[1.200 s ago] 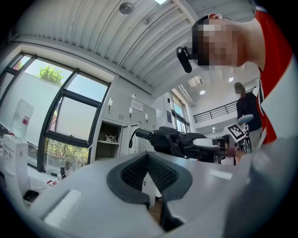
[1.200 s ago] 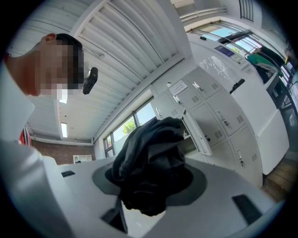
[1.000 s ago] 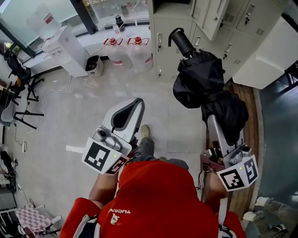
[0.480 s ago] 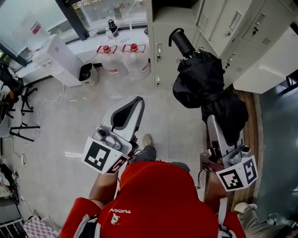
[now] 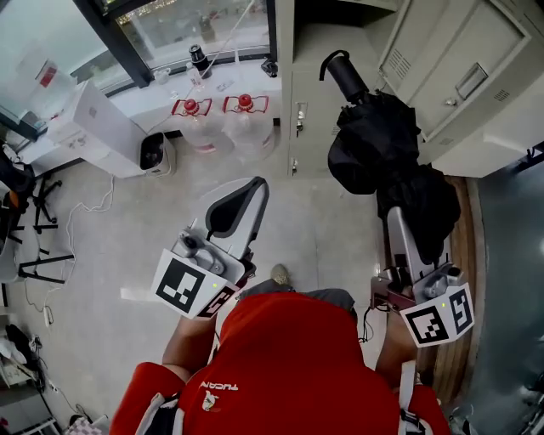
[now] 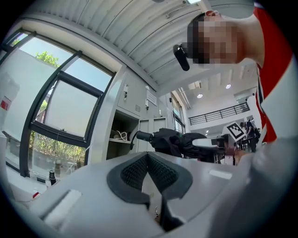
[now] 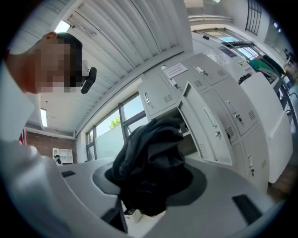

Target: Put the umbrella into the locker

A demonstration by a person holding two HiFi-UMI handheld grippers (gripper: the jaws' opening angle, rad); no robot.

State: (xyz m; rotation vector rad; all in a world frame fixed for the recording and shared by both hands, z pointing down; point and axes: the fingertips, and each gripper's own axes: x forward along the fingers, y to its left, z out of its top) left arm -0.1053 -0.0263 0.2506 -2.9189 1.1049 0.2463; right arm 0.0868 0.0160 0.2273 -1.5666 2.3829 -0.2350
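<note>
Carrying the load: the right gripper [image 5: 410, 214] has its jaws pinched on the bunched black cloth of the folded umbrella [image 5: 378, 144], which it holds up in the air over the floor on the right side.
Umbrella: its dark handle [image 5: 344, 72] points to the far side, toward the lockers [image 5: 310, 93]. The loose canopy spills over the jaws and hides their tips from above. It is outside any compartment, near the front of the bank.
Right gripper view: black folds [image 7: 149, 158] fill the space between the two jaws.
Left gripper [image 5: 245, 197]: its jaws are pressed together with nothing between them. It is held out on the left, well apart from the umbrella.
Lockers: a grey metal bank along the far side. One open compartment [image 6: 120, 135] shows a shelf with a white cable lying on it, and a door [image 7: 207, 123] stands swung out on the right.
Water bottles [image 5: 217, 119]: two clear ones with red caps stand on the floor just left of the lockers, below the window [image 5: 195, 21].
Person: a red top [image 5: 280, 365] fills the near edge, and one shoe [image 5: 280, 273] shows on the pale floor [image 5: 127, 221] between the two grippers.
</note>
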